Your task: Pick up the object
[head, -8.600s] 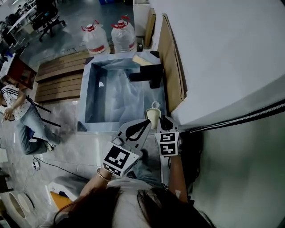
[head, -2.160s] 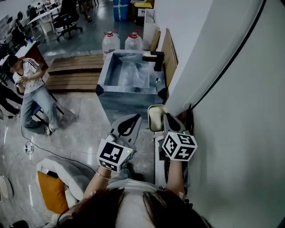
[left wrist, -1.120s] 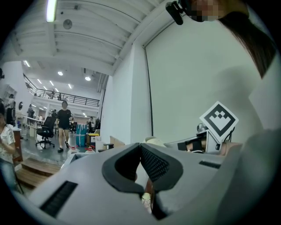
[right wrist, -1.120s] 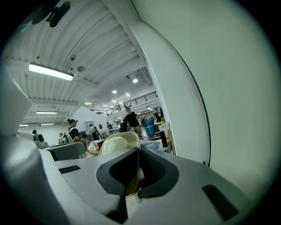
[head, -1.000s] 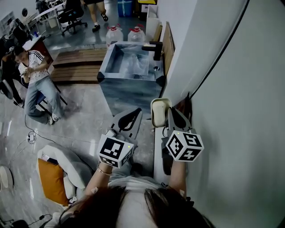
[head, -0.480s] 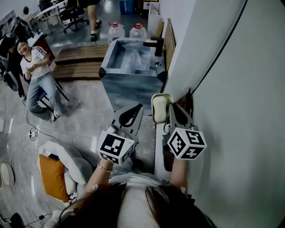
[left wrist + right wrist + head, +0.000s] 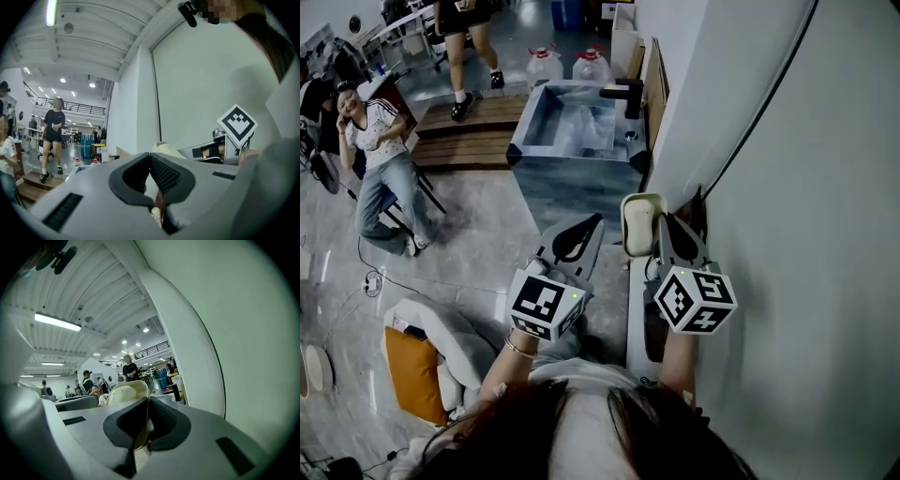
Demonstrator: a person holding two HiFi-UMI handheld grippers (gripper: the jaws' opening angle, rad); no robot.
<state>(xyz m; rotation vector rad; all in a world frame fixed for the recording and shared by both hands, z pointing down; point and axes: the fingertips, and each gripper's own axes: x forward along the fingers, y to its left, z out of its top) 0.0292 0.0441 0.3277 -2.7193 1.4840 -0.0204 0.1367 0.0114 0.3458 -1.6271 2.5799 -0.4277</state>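
My right gripper (image 7: 662,223) is pinching the cream object (image 7: 637,223). In the right gripper view both dark pads bite on its thin edge, and its rounded body rises to the left of the jaws. The object is up in the air, resting on nothing, just beside my left gripper (image 7: 591,223). That one's jaws are pressed together with nothing between them.

On my right the white wall (image 7: 787,187) runs close along the gripper, a black cable (image 7: 759,112) slanting down it, so there's hardly any room on that side. Straight ahead is the near edge of the steel basin (image 7: 517,150), its near right corner just beyond the object. The black faucet (image 7: 628,97) sits at the basin's far right corner.

To my left the grey floor (image 7: 478,244) opens wide. A wooden platform (image 7: 459,141) lies beside the basin's left edge. A seated person (image 7: 380,159) is well apart at the far left.
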